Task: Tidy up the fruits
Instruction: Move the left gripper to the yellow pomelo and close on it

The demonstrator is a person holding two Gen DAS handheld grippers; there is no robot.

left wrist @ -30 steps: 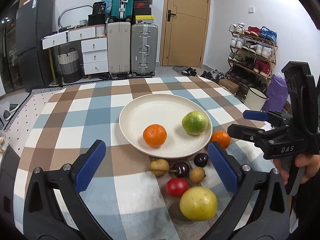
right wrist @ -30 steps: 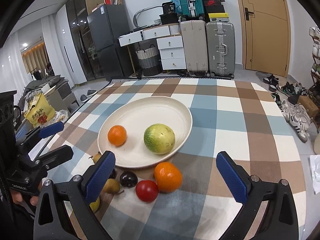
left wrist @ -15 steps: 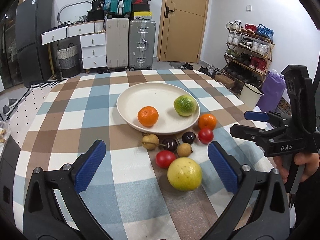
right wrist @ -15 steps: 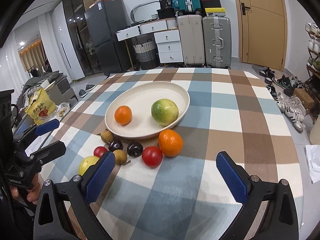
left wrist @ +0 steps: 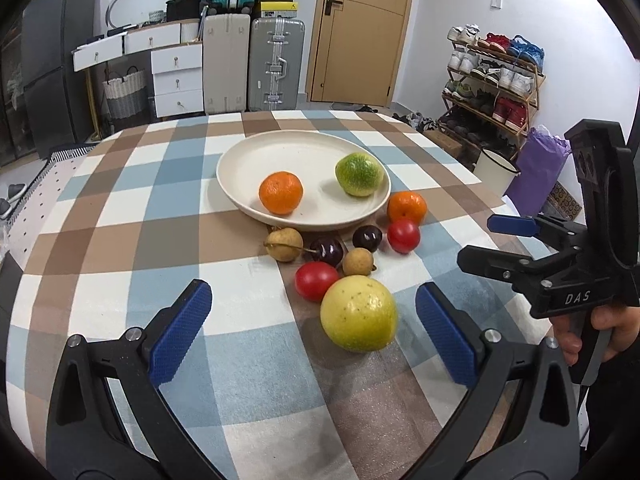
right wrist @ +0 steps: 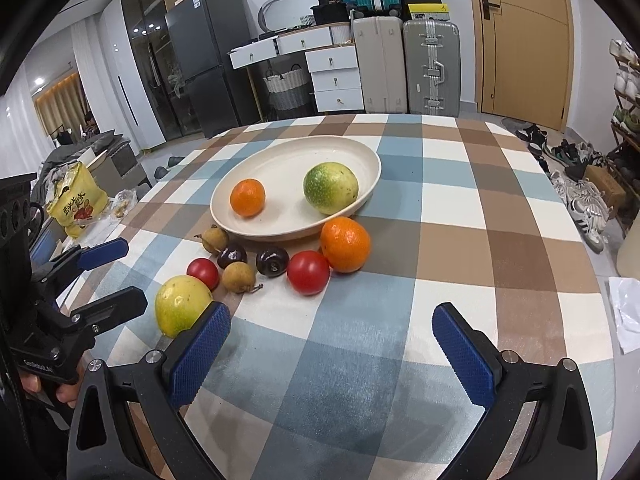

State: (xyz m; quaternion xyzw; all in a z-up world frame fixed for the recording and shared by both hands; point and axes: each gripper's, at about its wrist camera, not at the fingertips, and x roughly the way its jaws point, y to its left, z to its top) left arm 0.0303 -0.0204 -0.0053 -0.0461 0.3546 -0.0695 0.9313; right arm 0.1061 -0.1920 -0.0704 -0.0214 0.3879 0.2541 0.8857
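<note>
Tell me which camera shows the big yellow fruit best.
The left wrist view: the yellow fruit sits whole and close between the open left gripper. In the right wrist view a gripper finger hides its lower edge.

Both cameras ride behind their own jaws and look forward and down across the checked tablecloth (left wrist: 168,240) toward the far wall with the door (left wrist: 362,32). The left wrist view sits near the table edge; the cream plate (left wrist: 240,148) lies ahead of its jaws, slightly right of the gap, and the right gripper (left wrist: 486,242) shows outside its right jaw. The right wrist view looks from further right; the plate (right wrist: 360,152) lies ahead and left of its jaws, with the left gripper (right wrist: 126,276) outside its left jaw. Both share plate, cloth and door (right wrist: 524,36).
</note>
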